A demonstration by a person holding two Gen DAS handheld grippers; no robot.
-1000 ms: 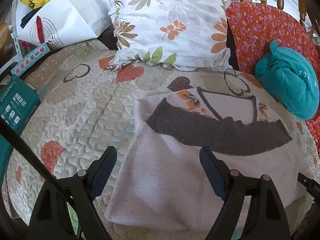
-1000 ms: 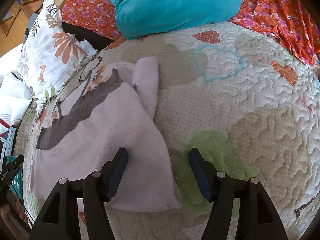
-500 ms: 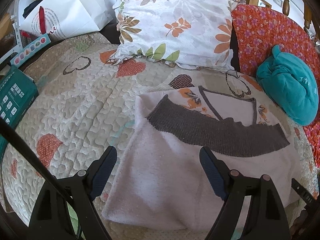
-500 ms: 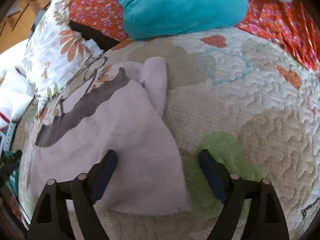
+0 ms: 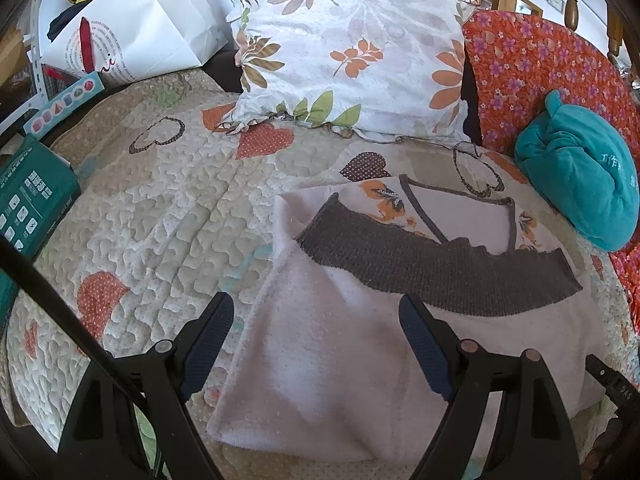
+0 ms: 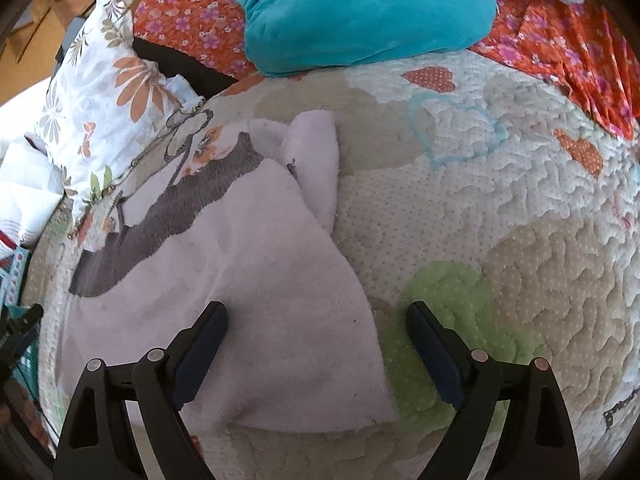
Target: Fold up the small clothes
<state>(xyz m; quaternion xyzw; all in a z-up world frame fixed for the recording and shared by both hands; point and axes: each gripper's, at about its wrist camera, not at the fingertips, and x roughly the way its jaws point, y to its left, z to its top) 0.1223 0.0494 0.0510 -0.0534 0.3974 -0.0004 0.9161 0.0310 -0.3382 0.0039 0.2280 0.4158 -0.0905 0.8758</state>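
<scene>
A small pale pink garment with a dark grey knit band and orange flower print lies folded on the quilted bedspread. My left gripper is open above its near left corner, holding nothing. In the right wrist view the same garment lies flat, a sleeve folded in at its far right edge. My right gripper is open above its near right corner, holding nothing.
A floral pillow and an orange flowered cushion stand at the back. A teal bundle of cloth lies to the right. A white paper bag and a green box are at the left.
Both grippers have drawn back a little from the garment and stay open. The garment has not moved.
</scene>
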